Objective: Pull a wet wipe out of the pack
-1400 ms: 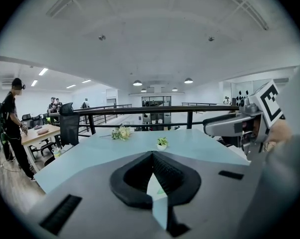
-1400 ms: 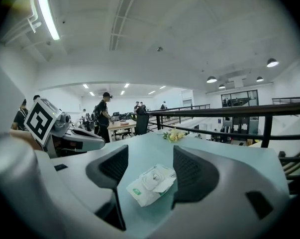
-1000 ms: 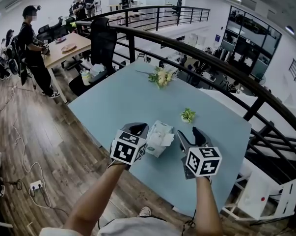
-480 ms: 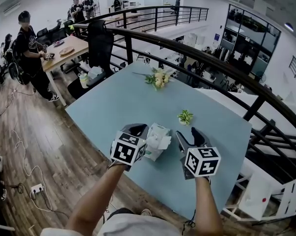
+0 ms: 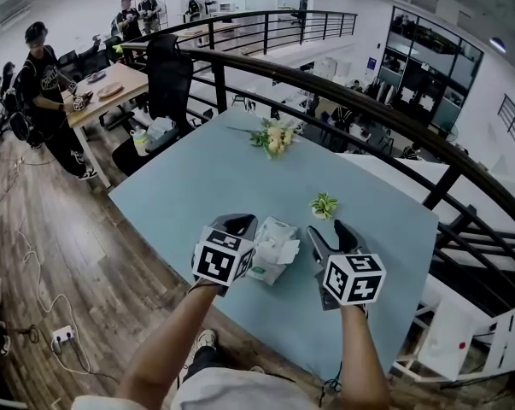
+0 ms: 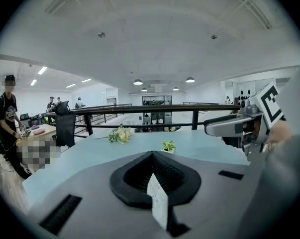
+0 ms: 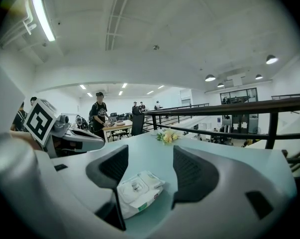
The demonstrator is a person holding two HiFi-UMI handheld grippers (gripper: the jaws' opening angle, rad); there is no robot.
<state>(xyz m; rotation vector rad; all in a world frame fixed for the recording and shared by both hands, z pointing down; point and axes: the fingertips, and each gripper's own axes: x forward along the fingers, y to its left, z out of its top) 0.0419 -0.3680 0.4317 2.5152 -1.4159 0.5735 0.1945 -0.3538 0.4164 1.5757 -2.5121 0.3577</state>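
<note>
Two grippers hang low over the blue table point(image 5: 197, 178), near the bottom of the head view. The pack of wet wipes point(image 5: 270, 248) lies flat on the table between them. It sits just beside the left gripper point(image 5: 237, 224) and a bit further from the right gripper point(image 5: 330, 233).

The left gripper's jaws are pressed together. In its own view a thin white strip shows in the slit between them, and I cannot tell what it is. That view looks out toward the flowers point(image 6: 121, 133) and does not show the pack.

The right gripper's jaws are wide apart with nothing in them. In the right gripper view the pack shows low down between the jaws, closer to the jaw on the left of the picture. Its long side runs from lower left to upper right, and its round flap faces up. The flap looks shut and no wipe sticks out, so I think the pull has not begun.

I think the right gripper must go down and a little left to reach the flap. The left gripper is nearer and could hold the pack down.
</note>
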